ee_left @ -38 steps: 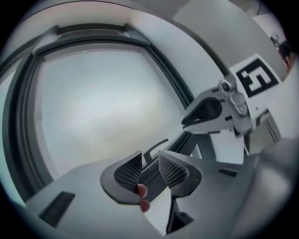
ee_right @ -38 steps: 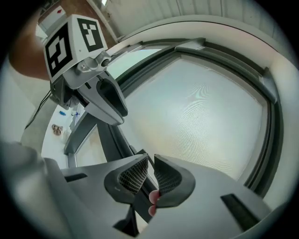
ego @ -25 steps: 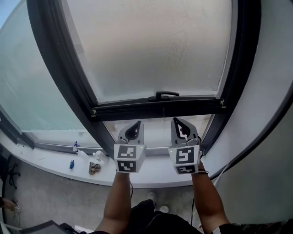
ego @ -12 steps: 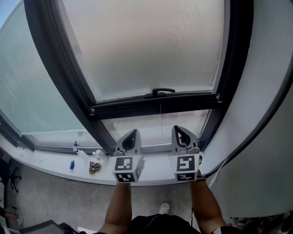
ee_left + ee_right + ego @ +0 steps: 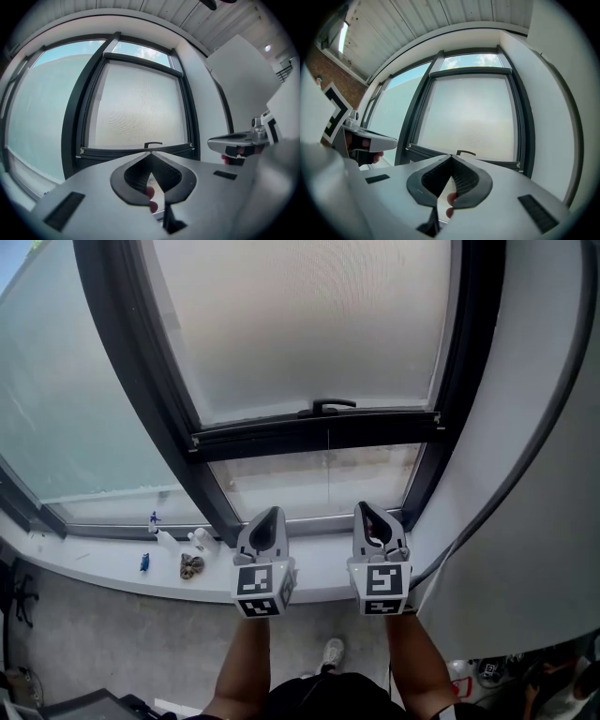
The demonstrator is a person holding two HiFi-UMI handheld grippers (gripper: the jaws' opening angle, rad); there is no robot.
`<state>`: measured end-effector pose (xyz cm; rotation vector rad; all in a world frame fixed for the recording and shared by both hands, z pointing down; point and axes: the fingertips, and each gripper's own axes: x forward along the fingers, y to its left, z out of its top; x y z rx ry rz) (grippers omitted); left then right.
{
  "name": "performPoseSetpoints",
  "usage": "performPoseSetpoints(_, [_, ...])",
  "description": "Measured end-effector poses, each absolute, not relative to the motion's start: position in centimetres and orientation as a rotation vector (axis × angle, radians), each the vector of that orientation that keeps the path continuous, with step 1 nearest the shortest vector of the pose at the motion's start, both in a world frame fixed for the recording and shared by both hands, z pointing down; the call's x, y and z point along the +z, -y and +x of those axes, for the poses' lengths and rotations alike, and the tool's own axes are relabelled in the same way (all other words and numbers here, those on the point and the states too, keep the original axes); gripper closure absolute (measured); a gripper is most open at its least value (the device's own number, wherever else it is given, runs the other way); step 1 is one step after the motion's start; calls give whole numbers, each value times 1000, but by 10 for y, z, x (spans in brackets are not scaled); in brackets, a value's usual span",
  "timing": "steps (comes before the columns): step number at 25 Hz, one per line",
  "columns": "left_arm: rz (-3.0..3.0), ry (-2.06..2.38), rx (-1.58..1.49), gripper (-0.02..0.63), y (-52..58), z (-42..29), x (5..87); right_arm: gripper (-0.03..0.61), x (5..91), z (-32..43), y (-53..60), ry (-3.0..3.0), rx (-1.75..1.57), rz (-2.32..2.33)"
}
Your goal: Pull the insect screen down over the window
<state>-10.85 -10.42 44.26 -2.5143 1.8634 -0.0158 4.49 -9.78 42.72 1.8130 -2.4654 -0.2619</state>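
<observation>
Low in front of the window [image 5: 309, 488], the left gripper [image 5: 271, 514] and right gripper [image 5: 365, 509] hover side by side, marker cubes facing the head camera. Look along the left gripper [image 5: 150, 153]: its ribbed fingers [image 5: 136, 174] are pressed together at the tips, with nothing between them. It's the same on the right gripper [image 5: 451, 157], whose fingers [image 5: 465, 179] meet tip to tip and hold nothing.

Now the insect screen [image 5: 300, 324]. It hangs ahead of and above both pairs of fingertips, well apart from them, and covers the upper part of the pane. Its dark bottom bar [image 5: 319, 432] runs straight across beyond the fingertips. The small handle [image 5: 328, 407] on that bar sits above the gap between the two grippers, a shade nearer the right one. A thin cord [image 5: 328, 465] drops from the bar toward that same gap. Between the bar and the fingertips a strip of bare glass shows.

Right under the fingers runs the white sill [image 5: 112, 563]. Off to the left of the left gripper's fingers stand a few small bottles [image 5: 167, 538] with other bits too small to make out.
</observation>
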Motion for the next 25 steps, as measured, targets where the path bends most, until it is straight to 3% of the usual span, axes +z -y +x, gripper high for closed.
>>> performPoseSetpoints(13, [-2581, -1780, -35, 611, -6, -114, 452, 574, 442, 18, -21, 2471, -175, 1786])
performPoseSetpoints(25, [-2560, -1765, -10, 611, -58, -104, 445, 574, 435, 14, -80, 2451, -293, 1765])
